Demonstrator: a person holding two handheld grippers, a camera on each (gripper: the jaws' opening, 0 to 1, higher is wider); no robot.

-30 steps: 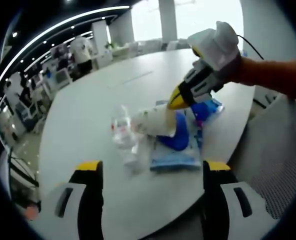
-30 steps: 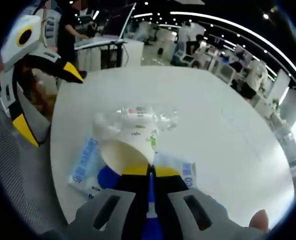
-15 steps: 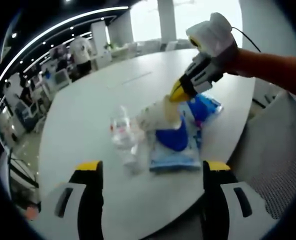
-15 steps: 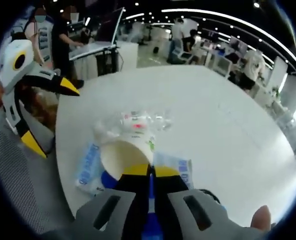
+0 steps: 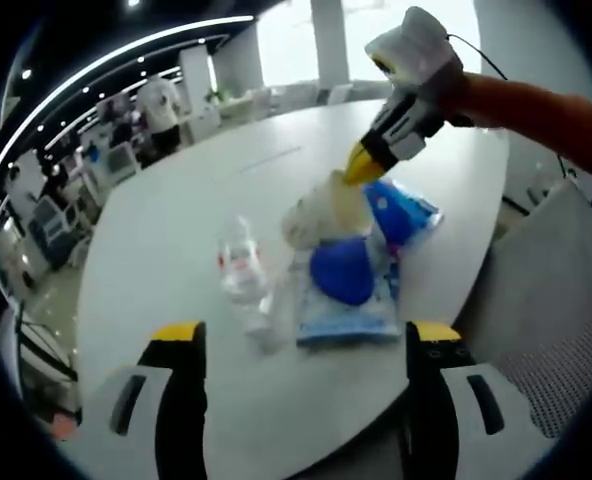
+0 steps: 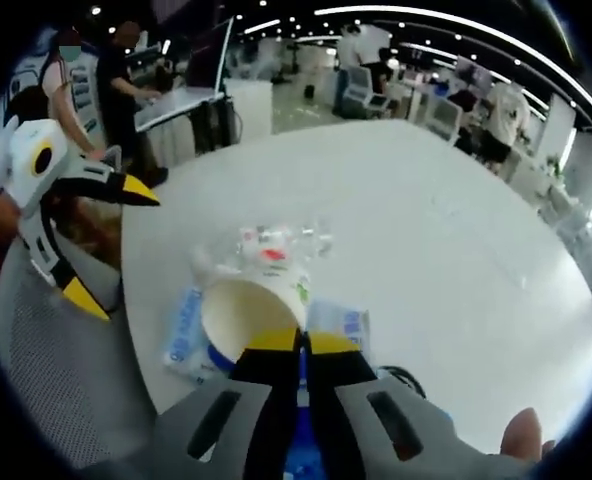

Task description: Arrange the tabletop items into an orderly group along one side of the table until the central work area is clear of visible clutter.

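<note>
My right gripper (image 6: 298,342) is shut on the rim of a white paper cup (image 6: 248,312), whose open mouth faces the camera. In the left gripper view that gripper (image 5: 362,166) comes in from the upper right and holds the cup (image 5: 321,208) tilted above the white round table (image 5: 166,200). Under the cup lie a crushed clear plastic bottle (image 5: 246,282) and blue-and-white packets (image 5: 348,292), with a blue bag (image 5: 404,210) behind. The bottle (image 6: 268,246) and a packet (image 6: 188,336) lie near the table (image 6: 436,220) edge. My left gripper (image 5: 306,336) is open and holds nothing; it (image 6: 68,232) hangs beside the table edge.
A grey mesh chair (image 5: 561,330) stands against the near table edge, also seen as the chair (image 6: 56,380) under the left gripper. The far half of the table is bare. People, desks and monitors fill the room behind.
My right gripper has risen with the paper cup, lifting it off the blue packets. The bottle and packets have stayed put. My left gripper has hardly moved.
</note>
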